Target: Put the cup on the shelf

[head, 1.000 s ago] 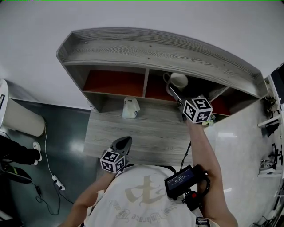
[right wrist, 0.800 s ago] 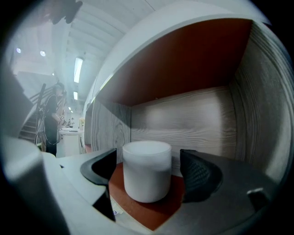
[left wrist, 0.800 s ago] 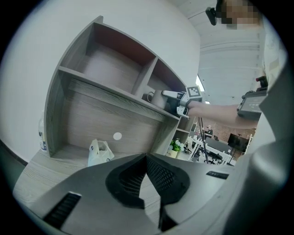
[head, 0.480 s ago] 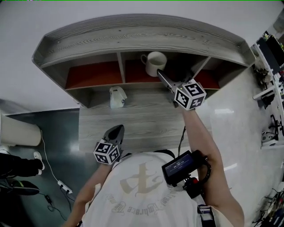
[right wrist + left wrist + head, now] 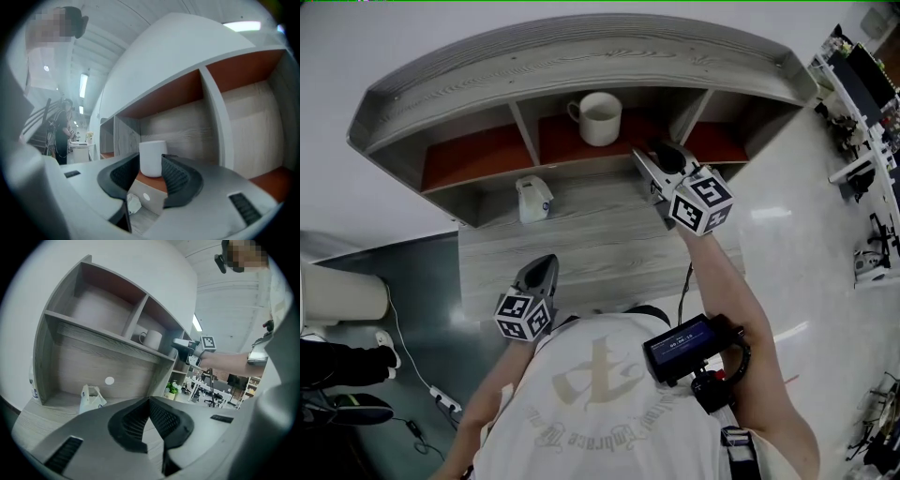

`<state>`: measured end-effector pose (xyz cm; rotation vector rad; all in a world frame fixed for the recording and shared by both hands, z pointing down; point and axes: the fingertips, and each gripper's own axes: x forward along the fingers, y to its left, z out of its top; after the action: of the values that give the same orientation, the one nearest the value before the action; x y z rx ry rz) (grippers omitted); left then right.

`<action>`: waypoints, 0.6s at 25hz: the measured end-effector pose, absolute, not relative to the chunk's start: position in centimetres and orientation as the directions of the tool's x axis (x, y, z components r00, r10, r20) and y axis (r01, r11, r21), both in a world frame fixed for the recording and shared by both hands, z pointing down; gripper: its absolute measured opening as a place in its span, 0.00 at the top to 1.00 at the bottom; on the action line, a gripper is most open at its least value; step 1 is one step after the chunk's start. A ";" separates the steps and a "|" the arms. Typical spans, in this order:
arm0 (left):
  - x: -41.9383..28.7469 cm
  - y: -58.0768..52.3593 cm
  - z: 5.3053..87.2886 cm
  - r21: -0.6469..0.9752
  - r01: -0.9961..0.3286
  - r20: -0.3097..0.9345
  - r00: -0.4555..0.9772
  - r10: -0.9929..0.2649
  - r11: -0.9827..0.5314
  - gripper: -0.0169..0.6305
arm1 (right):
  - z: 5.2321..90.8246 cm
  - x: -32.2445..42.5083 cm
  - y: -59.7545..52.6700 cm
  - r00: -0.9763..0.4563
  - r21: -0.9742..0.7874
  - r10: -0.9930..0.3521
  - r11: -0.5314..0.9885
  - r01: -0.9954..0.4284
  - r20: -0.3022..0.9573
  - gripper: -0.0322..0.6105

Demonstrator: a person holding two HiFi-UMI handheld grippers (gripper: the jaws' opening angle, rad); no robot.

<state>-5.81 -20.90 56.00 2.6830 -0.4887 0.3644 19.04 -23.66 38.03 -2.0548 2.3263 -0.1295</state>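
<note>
White cup (image 5: 600, 118) is standing upright in the middle compartment of the wooden shelf (image 5: 581, 52), on the red-brown floor, with its handle pointing left in the head view. Right claw (image 5: 654, 157) is hovering just in front of that compartment, apart from the cup. Its jaws have just been closing and are standing partly spread with nothing between them; in the right gripper view the cup is showing beyond the gap. Left claw (image 5: 546, 272) is hanging over the near part of the table (image 5: 600, 253), jaws pressed together, gripping nothing. A small white pouch (image 5: 532, 199) is sitting on the table beneath the shelf compartments, well apart from both claws.
</note>
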 end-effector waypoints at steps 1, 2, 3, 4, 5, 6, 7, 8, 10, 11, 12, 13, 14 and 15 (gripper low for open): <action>-5.6 -20.8 55.8 0.320 -0.378 0.315 0.907 -0.279 -0.869 0.97 | 38.2 19.0 -23.1 -0.134 -0.098 -0.991 0.130 -0.987 0.027 0.71; -5.4 -20.8 55.6 0.314 -0.372 0.312 0.909 -0.275 -0.873 0.97 | 38.3 18.9 -22.6 -0.141 -0.107 -0.990 0.138 -0.985 0.026 0.71; -5.1 -20.8 55.4 0.310 -0.369 0.309 0.911 -0.274 -0.876 0.97 | 38.5 18.9 -22.1 -0.146 -0.113 -0.989 0.142 -0.983 0.025 0.71; -4.9 -20.8 55.2 0.307 -0.367 0.305 0.912 -0.274 -0.878 0.97 | 38.7 19.0 -21.6 -0.149 -0.116 -0.989 0.145 -0.983 0.024 0.74; -4.7 -20.8 55.1 0.305 -0.367 0.302 0.912 -0.276 -0.879 0.97 | 38.9 19.0 -21.1 -0.150 -0.120 -0.988 0.146 -0.982 0.024 0.78; -4.6 -20.8 55.0 0.304 -0.368 0.300 0.912 -0.279 -0.879 0.97 | 39.2 19.0 -20.6 -0.150 -0.126 -0.988 0.146 -0.981 0.026 0.79; -4.4 -20.7 54.9 0.304 -0.370 0.299 0.912 -0.280 -0.878 0.97 | 39.7 19.0 -20.1 -0.151 -0.133 -0.988 0.146 -0.980 0.029 0.79; -4.3 -20.5 54.8 0.305 -0.371 0.298 0.912 -0.282 -0.877 0.97 | 40.1 19.0 -19.5 -0.152 -0.142 -0.988 0.146 -0.979 0.033 0.82; -3.9 -20.0 54.4 0.308 -0.372 0.292 0.913 -0.285 -0.875 0.97 | 41.1 19.1 -18.4 -0.154 -0.157 -0.987 0.146 -0.977 0.043 0.87; -3.8 -19.9 54.2 0.310 -0.372 0.289 0.914 -0.287 -0.875 0.97 | 41.6 19.2 -17.9 -0.156 -0.162 -0.987 0.147 -0.976 0.048 0.91; -3.6 -19.7 54.0 0.311 -0.373 0.285 0.914 -0.288 -0.874 0.97 | 42.0 19.1 -17.5 -0.161 -0.165 -0.985 0.150 -0.975 0.053 0.94; -3.5 -19.6 53.8 0.312 -0.374 0.283 0.914 -0.291 -0.873 0.97 | 42.5 19.0 -17.1 -0.170 -0.169 -0.984 0.158 -0.973 0.060 0.94; -3.4 -19.5 53.5 0.312 -0.377 0.281 0.914 -0.294 -0.872 0.97 | 42.9 18.8 -16.8 -0.184 -0.171 -0.981 0.170 -0.970 0.067 0.94; -3.3 -19.5 53.3 0.313 -0.380 0.278 0.913 -0.299 -0.870 0.97 | 43.4 18.5 -16.5 -0.201 -0.174 -0.977 0.186 -0.967 0.076 0.94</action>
<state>-3.26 -19.46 53.33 2.7093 -0.4983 0.3133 18.45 -16.47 43.40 -1.9516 2.3783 -0.2831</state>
